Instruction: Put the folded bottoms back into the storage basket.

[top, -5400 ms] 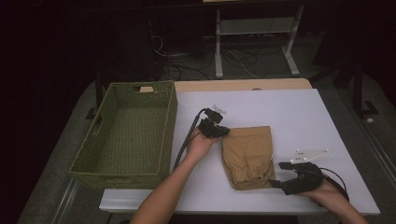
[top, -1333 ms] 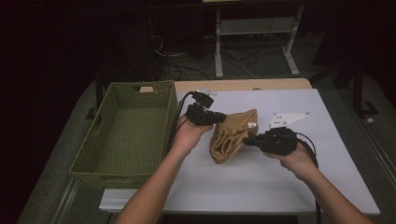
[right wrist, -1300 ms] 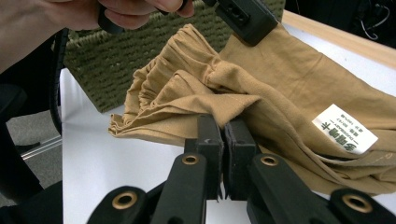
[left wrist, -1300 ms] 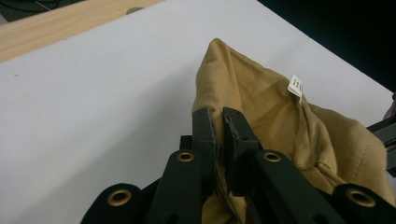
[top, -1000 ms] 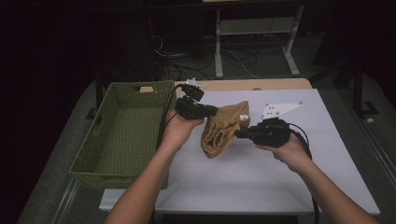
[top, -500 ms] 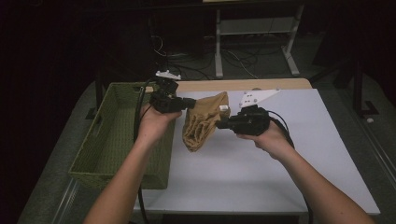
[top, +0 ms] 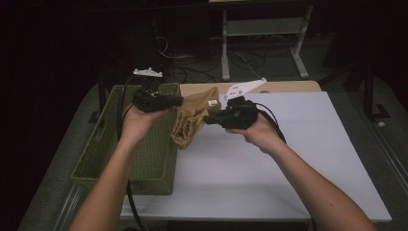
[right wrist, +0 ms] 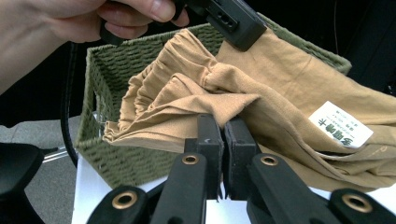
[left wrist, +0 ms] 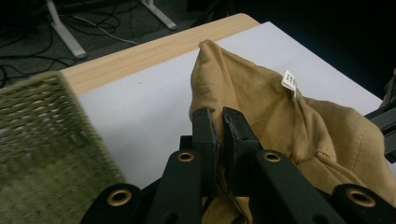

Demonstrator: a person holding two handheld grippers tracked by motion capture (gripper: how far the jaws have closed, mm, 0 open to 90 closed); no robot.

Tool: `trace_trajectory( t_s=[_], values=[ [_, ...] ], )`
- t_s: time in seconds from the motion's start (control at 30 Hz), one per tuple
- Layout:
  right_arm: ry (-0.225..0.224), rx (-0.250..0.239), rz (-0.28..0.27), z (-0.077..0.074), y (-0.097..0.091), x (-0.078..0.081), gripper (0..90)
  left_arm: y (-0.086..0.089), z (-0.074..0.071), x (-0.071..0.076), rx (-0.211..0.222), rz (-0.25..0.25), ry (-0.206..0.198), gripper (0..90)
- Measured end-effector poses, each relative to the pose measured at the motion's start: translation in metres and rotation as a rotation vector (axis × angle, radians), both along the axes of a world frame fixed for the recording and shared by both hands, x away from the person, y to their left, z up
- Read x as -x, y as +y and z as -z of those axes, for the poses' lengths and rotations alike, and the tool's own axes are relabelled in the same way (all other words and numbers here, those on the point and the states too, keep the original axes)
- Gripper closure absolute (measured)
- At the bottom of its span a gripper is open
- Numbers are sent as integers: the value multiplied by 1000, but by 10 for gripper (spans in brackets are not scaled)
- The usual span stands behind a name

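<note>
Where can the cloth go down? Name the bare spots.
The basket is bare inside. The white table is bare right of the forearms and along its near edge. It is crowded where both grippers hold the tan cloth beside the basket's rim.

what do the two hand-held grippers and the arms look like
Each hand-held gripper, left and right, has a black blocky body with a pale three-cornered plate on top and a black cable trailing from it. The gripper views show two flat black jaws on black links with brass-coloured rivets. The forearms are bare, with no sleeves in sight.
</note>
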State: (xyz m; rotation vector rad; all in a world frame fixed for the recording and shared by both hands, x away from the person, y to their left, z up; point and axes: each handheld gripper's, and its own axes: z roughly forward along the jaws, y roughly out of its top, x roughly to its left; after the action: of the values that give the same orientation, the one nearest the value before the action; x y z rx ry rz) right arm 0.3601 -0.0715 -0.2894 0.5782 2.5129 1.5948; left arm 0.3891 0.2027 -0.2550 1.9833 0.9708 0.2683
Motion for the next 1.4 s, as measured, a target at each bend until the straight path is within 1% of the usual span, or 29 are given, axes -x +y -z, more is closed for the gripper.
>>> trace_trajectory(
  t_s=[0.27,0.43,0.63,0.77,0.93,1.17,1.3,1.4],
  values=[
    [-14,20,-37,-9,31,-3,866,27,-2,2,-14,-38,-5,843],
    [-22,30,-59,-12,51,-5,866,49,-4,2,-6,-73,-9,842],
    [-27,28,-78,-14,73,-9,866,74,-4,2,-12,-113,-13,842],
    [-19,26,-88,-14,88,-11,866,89,0,1,-10,-143,-11,842],
    [-15,33,-109,-10,108,-12,866,107,6,0,-19,-185,-7,842],
    [-4,59,-132,-1,134,-12,866,130,21,-2,-44,-241,13,842],
    [10,79,-142,7,146,-13,866,139,31,-2,-65,-267,23,842],
    [20,98,-144,16,154,-14,866,142,38,-3,-78,-277,33,842]
  ],
)
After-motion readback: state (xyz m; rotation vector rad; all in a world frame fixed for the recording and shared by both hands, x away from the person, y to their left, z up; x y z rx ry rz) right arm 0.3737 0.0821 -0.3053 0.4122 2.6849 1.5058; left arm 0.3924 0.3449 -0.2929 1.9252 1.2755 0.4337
